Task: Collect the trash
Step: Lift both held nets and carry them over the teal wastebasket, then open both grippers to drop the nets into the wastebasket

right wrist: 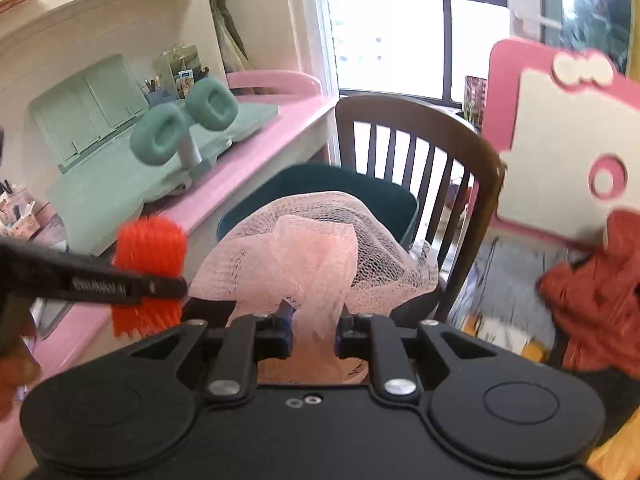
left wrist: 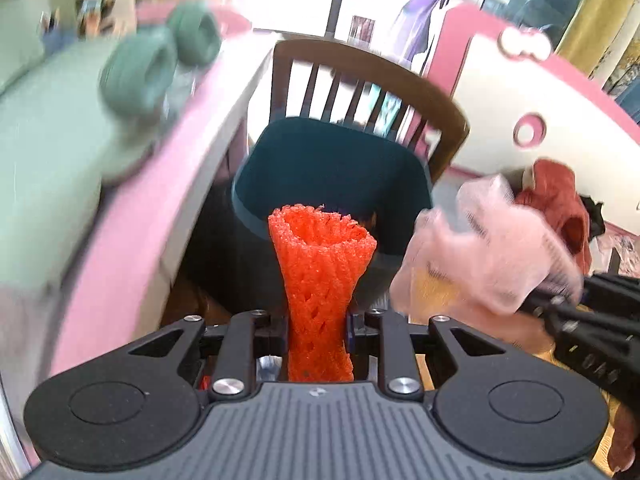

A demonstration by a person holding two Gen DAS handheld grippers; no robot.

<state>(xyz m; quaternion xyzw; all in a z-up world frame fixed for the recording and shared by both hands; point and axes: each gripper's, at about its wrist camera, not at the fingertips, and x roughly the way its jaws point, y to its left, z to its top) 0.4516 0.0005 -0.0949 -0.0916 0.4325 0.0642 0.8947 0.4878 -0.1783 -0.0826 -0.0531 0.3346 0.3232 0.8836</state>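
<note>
left wrist view: left gripper (left wrist: 318,322) is clamped on an orange foam net sleeve (left wrist: 322,276), pinched at its waist so the flared top stands upright and points at the dark teal bin (left wrist: 332,176) straight ahead. held that way prob so it can drop straight in once over the rim. right gripper (left wrist: 536,308) comes in from the right w/ a pink mesh net (left wrist: 480,256) bunched in it, near the bin's right edge. bin sits in front of a wooden chair (left wrist: 360,80), pink desk (left wrist: 132,232) to the left. view is blurry.

right wrist view: right gripper (right wrist: 314,330) is shut on the pink mesh net (right wrist: 312,248), which balloons up and hides most of the bin (right wrist: 320,180) opening. left gripper (right wrist: 160,286) w/ the orange sleeve (right wrist: 150,256) is off to the left, apart from the mesh. green headphones (right wrist: 184,128) on a stand sit on the desk (right wrist: 248,184), red cloth (right wrist: 596,300) to the right. both bits of trash look short of the bin; the puffed mesh could snag on the rim or chair.
</note>
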